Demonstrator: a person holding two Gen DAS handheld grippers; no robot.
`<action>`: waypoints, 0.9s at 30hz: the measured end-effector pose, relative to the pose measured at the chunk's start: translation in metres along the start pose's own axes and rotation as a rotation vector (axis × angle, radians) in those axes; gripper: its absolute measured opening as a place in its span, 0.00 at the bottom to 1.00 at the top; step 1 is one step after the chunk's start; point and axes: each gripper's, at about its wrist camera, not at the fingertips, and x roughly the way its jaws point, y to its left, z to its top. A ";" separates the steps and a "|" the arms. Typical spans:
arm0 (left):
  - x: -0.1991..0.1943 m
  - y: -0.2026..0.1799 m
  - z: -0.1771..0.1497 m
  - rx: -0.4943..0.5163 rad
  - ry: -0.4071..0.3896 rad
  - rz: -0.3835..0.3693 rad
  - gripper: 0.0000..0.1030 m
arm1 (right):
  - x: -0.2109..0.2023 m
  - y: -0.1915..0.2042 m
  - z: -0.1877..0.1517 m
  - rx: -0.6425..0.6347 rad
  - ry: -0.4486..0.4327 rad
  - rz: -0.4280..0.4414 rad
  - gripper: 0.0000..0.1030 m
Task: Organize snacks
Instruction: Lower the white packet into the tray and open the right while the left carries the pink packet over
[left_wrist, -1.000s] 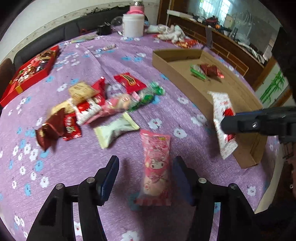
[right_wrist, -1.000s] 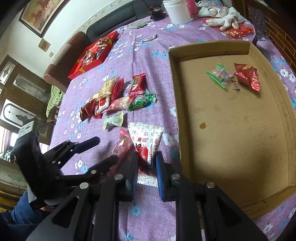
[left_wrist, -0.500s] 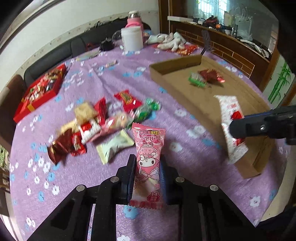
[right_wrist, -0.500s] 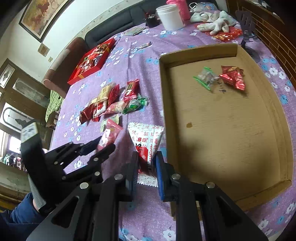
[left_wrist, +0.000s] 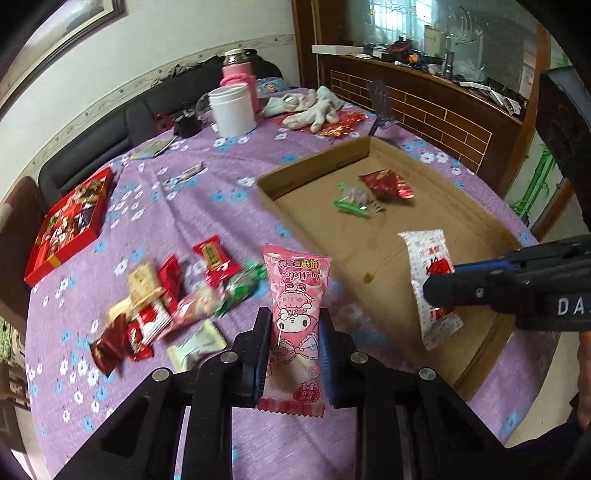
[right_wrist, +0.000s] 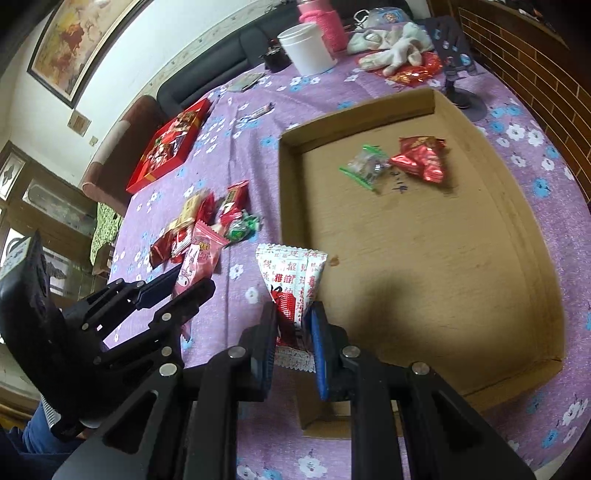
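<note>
- Right now my left gripper (left_wrist: 293, 338) is clamped on a pink snack packet (left_wrist: 297, 314) with a cartoon figure printed on it; the packet stands upright between the pads, lifted clear of the purple flowered tablecloth (left_wrist: 177, 206).
- My right gripper (right_wrist: 293, 332) is clenched on a white packet with red print (right_wrist: 291, 284), pinched near its lower end, its top edge fanning out above the pads.
- From the left wrist view I see that white packet hanging over the near part of the cardboard tray (left_wrist: 314, 166), with the right gripper reaching in from the right edge of the picture.
- Inside the tray, toward its far end, lie a clear packet with green ends (right_wrist: 364, 168) and a red foil packet (right_wrist: 421, 158), just beside each other.
- On the cloth to the left of the tray sits a loose heap of small snacks (left_wrist: 173, 299): red, beige, green and pale wrappers, partly blurred.
- Farther off I make out a red box (left_wrist: 70, 225) near the table's left edge, a white jar (left_wrist: 232, 109), a pink bottle (left_wrist: 240, 70) behind it, and a pair of white gloves (left_wrist: 310, 107).
</note>
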 end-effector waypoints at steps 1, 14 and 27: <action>0.001 -0.004 0.003 0.004 0.000 -0.006 0.23 | -0.001 -0.004 0.000 0.006 -0.001 -0.001 0.16; 0.028 -0.045 0.032 -0.004 0.033 -0.076 0.23 | -0.011 -0.059 0.009 0.099 -0.012 -0.034 0.16; 0.085 -0.074 0.053 -0.015 0.108 -0.069 0.23 | 0.017 -0.096 0.045 0.101 0.017 -0.124 0.16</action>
